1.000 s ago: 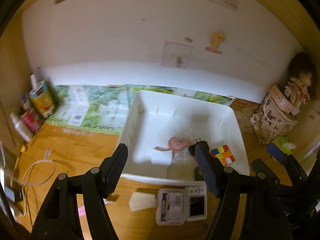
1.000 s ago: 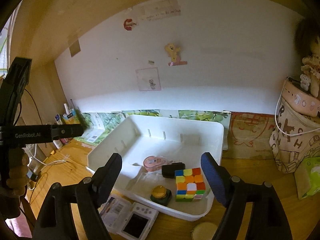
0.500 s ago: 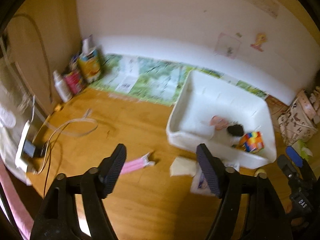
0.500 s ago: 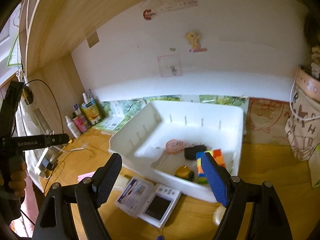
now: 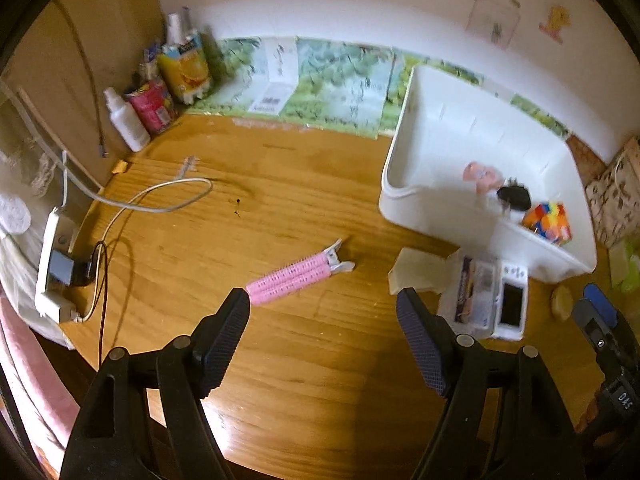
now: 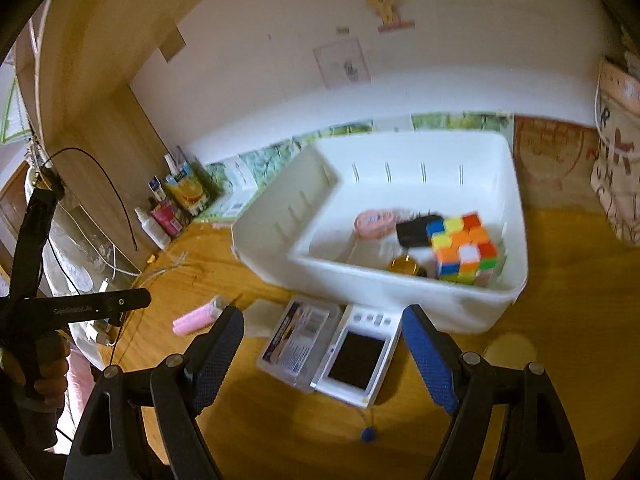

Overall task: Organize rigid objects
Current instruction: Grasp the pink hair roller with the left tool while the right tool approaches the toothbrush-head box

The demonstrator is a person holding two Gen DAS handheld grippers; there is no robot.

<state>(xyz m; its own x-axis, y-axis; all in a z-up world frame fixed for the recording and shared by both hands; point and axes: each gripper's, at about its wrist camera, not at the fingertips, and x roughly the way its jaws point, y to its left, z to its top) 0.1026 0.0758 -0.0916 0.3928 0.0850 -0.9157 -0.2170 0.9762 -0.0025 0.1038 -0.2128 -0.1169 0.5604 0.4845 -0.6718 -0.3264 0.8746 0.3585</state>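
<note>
A white bin [image 5: 404, 184] [image 6: 400, 292] on the wooden desk holds a colour cube [image 5: 548, 222] [image 6: 464, 254], a black object [image 6: 412, 232], a pink round thing [image 6: 372, 222] and a small amber-topped object [image 6: 402, 266]. A pink hair-roller clip [image 5: 298, 272] [image 6: 196, 320] lies on the desk just ahead of my open, empty left gripper [image 5: 322, 344]. A clear plastic case [image 5: 474, 294] [image 6: 298, 338] and a white handheld console [image 5: 510, 306] [image 6: 360, 358] lie in front of the bin, just ahead of my open, empty right gripper [image 6: 322, 360].
Bottles and cartons [image 5: 160, 88] stand at the back left corner. A white cable [image 5: 160, 200] and a power strip [image 5: 52, 268] lie at the left edge. A beige card [image 5: 416, 272] lies beside the case. A patterned bag [image 6: 616, 168] stands right.
The left gripper has pulled back and swung left, from over the bin to over the open desk near the pink clip. The right gripper has backed off and tilted down toward the case and console.
</note>
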